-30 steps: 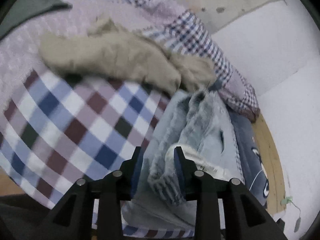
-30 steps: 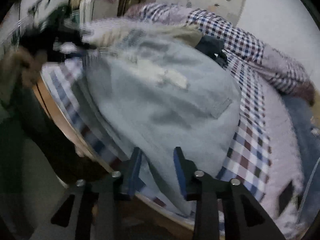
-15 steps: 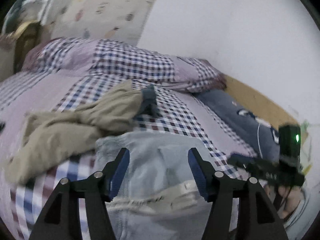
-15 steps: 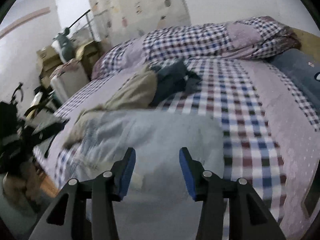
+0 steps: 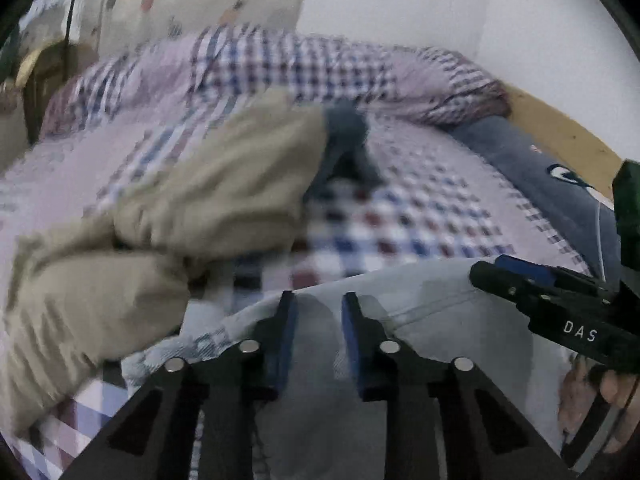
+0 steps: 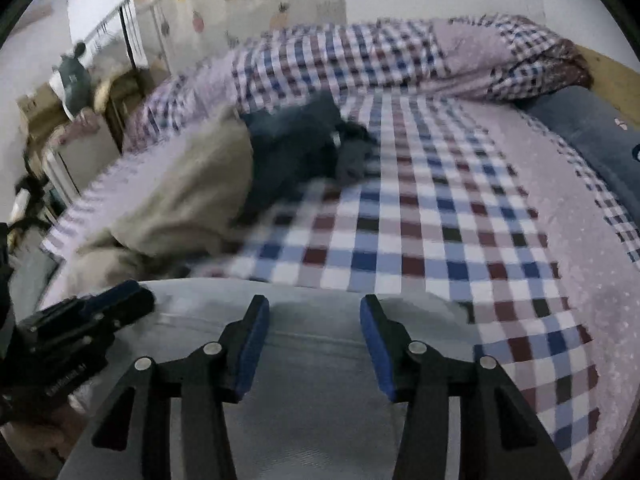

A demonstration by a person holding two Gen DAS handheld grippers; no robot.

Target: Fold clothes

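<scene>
Step judged: pale denim garment [image 6: 320,412] laid on checked bedspread [image 6: 420,240], being set up for a fold. Going L to R: khaki garment [image 5: 168,216] and dark garment [image 6: 296,144] are heaped far-left, untouched. L gripper [image 5: 316,304] is narrowed; whether denim is pinched can't be told. R gripper [image 6: 314,308] is held wide, empty, over the denim edge. Next: edge to be gripped w/ both. No containers seen.

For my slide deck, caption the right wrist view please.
Open right tongs over pale jeans on a checked bedspread; beige garment lies beyond.
</scene>
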